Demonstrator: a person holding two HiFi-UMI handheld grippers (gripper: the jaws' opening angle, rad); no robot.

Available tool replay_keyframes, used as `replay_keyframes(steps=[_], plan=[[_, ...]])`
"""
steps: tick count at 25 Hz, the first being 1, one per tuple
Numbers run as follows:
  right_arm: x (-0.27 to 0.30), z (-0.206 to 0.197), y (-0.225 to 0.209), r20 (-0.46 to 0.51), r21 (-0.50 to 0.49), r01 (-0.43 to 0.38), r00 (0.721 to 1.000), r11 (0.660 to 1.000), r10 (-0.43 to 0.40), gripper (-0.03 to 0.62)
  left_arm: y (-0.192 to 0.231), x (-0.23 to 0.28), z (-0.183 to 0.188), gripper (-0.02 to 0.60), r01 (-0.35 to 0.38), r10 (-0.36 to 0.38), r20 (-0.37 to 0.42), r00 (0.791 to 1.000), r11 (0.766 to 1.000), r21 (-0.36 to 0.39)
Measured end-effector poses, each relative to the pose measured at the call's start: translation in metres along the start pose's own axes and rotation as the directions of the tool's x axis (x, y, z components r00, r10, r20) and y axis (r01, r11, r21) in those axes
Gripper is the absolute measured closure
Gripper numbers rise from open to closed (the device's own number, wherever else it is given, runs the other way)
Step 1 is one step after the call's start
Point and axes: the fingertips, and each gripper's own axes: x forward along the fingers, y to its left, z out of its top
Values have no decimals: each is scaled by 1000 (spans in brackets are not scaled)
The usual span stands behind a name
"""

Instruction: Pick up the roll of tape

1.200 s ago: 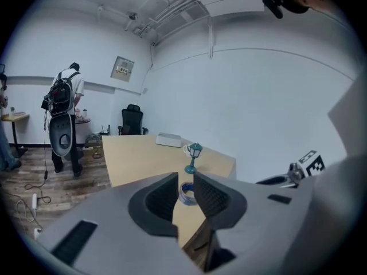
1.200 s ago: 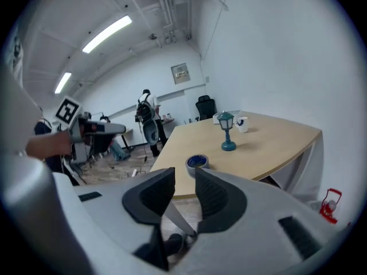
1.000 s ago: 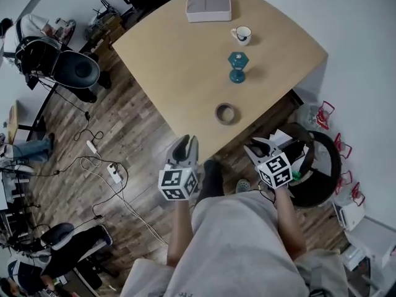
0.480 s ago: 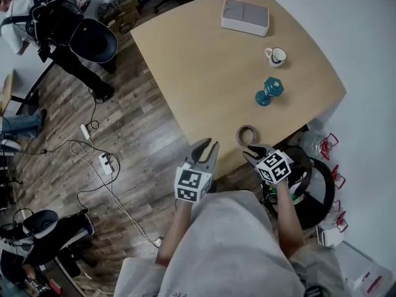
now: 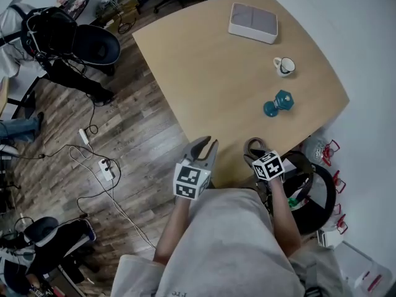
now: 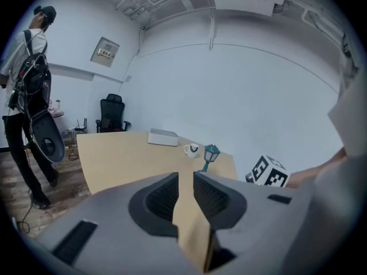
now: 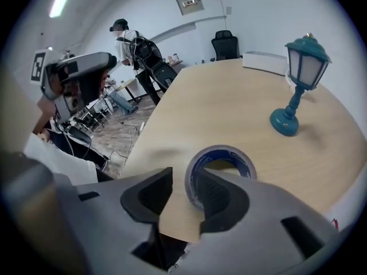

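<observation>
At the near edge of the pale wooden table [image 5: 204,73], the grey roll of tape with a blue core [image 7: 194,179] lies flat. The right gripper [image 7: 182,183] tilts down just short of it. Its jaws have just been opening and stand wide with nothing between them, evidently to straddle the roll's wall. The left gripper [image 6: 185,182], at the same edge, is slightly parted and empty, presumably idle.

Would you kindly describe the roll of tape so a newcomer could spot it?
Start at the wooden table; go to its near edge. The roll of tape lies flat there, a ring with a blue core, unlike the upright teal lamp.
</observation>
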Motion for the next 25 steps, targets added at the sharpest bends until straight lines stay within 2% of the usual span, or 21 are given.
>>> replay_keyframes(steps=[4,8,13,15,25], plan=[[8,-2,-2,-65,-32,46,997,998,-48,457,-1,16,7,505,40,-40,-16,999,999,20],[13,-1,-3,-99,-17,55,993,998,-57,487,-6,29,16,505,81,-80,-27,996,996,47],[16,-2,-11,-166,-8,74,983,997,-74,512,2,45,26,505,100,-99,-20,995,994,43],[17,-3,-13,-187,6,68,980,998,-65,526,4,52,29,505,103,-103,-18,995,994,39],[26,-5,-15,-251,21,10,968,1000,-4,519,16,76,39,505,104,-103,-9,995,994,30]])
